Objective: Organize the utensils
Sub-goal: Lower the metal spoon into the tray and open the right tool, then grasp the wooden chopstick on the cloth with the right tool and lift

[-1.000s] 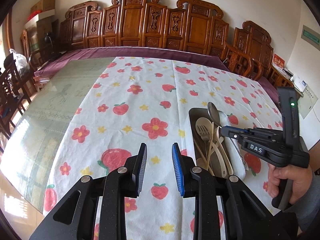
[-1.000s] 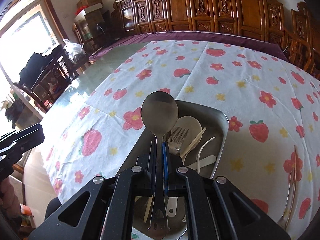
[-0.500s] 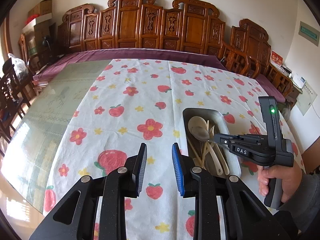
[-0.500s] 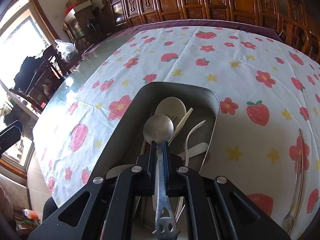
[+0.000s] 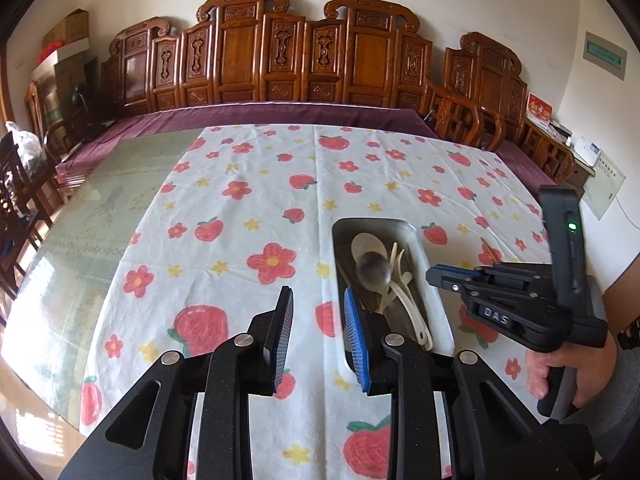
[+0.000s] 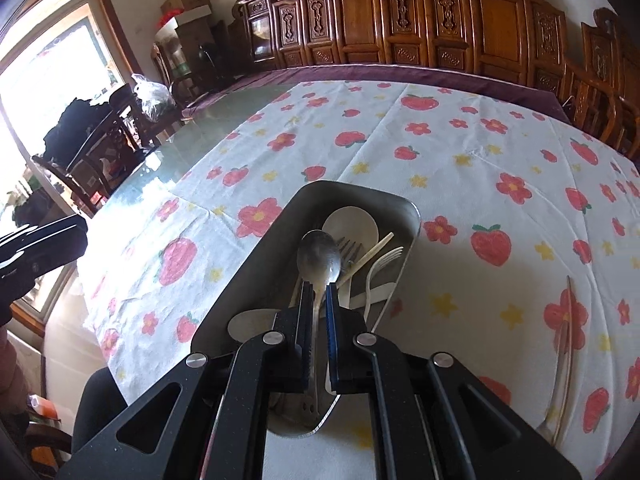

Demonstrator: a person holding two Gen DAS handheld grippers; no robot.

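Two grippers, one tray, one stray utensil; L to R as follows.

Left gripper: jaws wide apart, nothing between them, hovering over the white cloth w/ red flowers and strawberries, just left of the tray. Idle by the look of it.

Grey oblong metal tray: sits on the cloth, long axis running away from the person. Inside I count approx. six pieces:
- one cream round-bowled spoon at the far end
- one metal fork
- one cream stick, lying diagonal
- one white plastic fork
- one pale spoon bowl at the near left
- one steel spoon w/ oval bowl on top

Handles overlap, so the count may be off.

Right gripper: over the tray's near end. The steel spoon's handle runs straight back between its pads, bowl pointing away, axis approx. parallel to the tray's. Jaws stand only narrowly apart; slim gaps seem to show either side of the handle, so can't tell if it's gripped or let go. The bowl is blurred in the left view.

Far right on the cloth, well apart from the tray: one long thin metal utensil, type unclear, also lying near-to-far. Right hand is much the nearer to it, so prob. the next pickup is a sideways reach to the right.
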